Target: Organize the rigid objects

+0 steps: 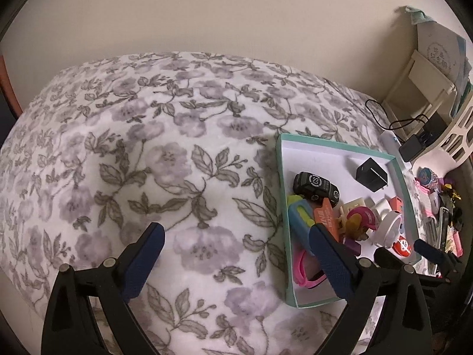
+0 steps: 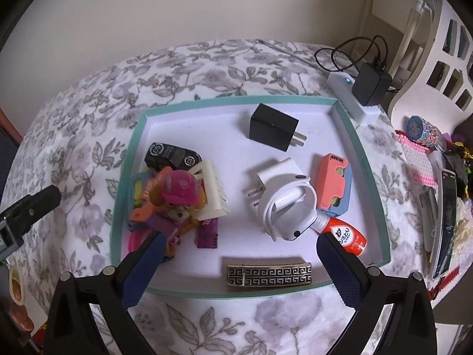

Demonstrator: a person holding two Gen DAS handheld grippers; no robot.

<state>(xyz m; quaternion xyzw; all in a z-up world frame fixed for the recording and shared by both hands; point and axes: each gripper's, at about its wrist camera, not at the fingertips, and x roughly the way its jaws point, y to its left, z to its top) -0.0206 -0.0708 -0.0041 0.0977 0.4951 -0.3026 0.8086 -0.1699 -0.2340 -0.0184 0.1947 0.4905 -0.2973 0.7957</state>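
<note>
A shallow white box with a teal rim (image 2: 133, 136) lies on a floral bedspread (image 1: 147, 153). Inside are a black plug adapter (image 2: 272, 127), a black toy car (image 2: 171, 156), a toy dog in a pink cap (image 2: 180, 195), a white charger with coiled cable (image 2: 286, 204), a pink and blue case (image 2: 334, 186), a red and white bottle (image 2: 346, 235) and a patterned metal hair clip (image 2: 269, 273). My right gripper (image 2: 239, 238) hangs open above the box's near side, holding nothing. My left gripper (image 1: 236, 227) is open over the bedspread, its right finger (image 1: 331, 260) across the box's (image 1: 283, 207) left edge.
A white power strip (image 2: 351, 97) with a black adapter (image 2: 371, 84) and cable lies behind the box. A white slotted basket (image 2: 437, 68) stands at the right. Beside it is a pile of small items, among them a watch (image 2: 422, 130) and a phone (image 2: 446, 222).
</note>
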